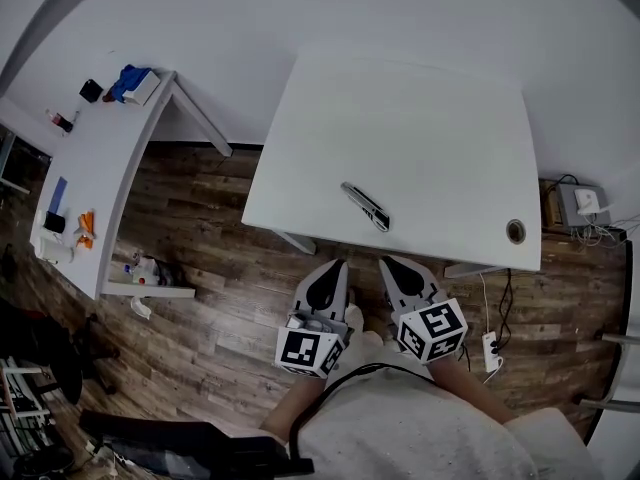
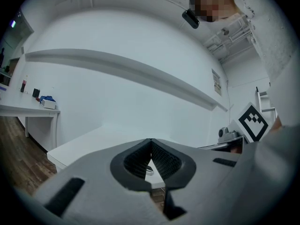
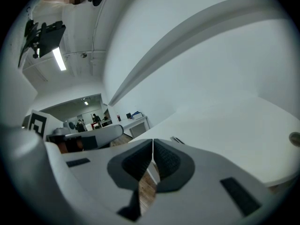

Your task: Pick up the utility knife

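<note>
White tabletop [image 1: 420, 118] bears the utility knife [image 1: 365, 206] near its front edge; left tongs [image 1: 337, 265] and right tongs [image 1: 389, 262], both pressed together, could shove it away unless spread.

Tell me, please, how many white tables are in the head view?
2. The large table stands directly ahead, with the utility knife near its front edge; the side table, cluttered with small items, stands at the left. More may be hidden.

head view looks down; all share table [image 1: 420, 138].
</note>
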A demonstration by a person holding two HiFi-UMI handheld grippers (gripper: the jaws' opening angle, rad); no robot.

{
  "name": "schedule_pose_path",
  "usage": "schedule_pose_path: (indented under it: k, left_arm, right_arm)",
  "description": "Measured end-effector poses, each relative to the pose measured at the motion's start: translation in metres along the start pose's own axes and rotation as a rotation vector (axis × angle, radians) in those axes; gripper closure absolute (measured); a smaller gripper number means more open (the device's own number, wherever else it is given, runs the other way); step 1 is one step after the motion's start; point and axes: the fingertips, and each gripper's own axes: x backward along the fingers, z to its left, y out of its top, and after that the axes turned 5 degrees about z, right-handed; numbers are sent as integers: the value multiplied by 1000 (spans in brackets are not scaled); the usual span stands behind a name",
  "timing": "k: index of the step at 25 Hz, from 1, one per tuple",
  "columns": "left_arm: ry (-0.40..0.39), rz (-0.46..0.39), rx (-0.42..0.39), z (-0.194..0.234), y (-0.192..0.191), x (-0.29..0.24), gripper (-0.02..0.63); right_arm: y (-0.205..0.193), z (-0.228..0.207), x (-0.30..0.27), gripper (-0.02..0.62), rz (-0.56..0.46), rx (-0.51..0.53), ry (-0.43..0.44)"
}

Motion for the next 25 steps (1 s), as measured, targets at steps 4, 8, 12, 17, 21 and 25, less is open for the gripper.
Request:
schedule_pose_path:
  k: [4, 8, 12, 17, 21, 25]
  left_arm:
    - [5, 6, -3, 11, 2, -10, 598]
    - [-18, 3, -2, 19, 9, -31, 598]
    - [-51, 3, -14, 26, 10, -50, 598]
    - [-63, 25, -6, 36, 4, -66, 598]
    - [-66, 31, 1, 45, 2, -77, 598]
    - [-66, 39, 6, 56, 0, -84, 598]
  right_arm:
    - [10, -2, -9, 588, -21, 4, 14]
    - [19, -9, -19, 588, -19, 10, 16]
    - [20, -17, -32, 588, 16, 36, 42]
    - [17, -37, -56, 587, 86, 34, 19]
    - [11, -46, -76, 586, 169, 96, 17]
    - [9, -49, -95, 538, 225, 161, 33]
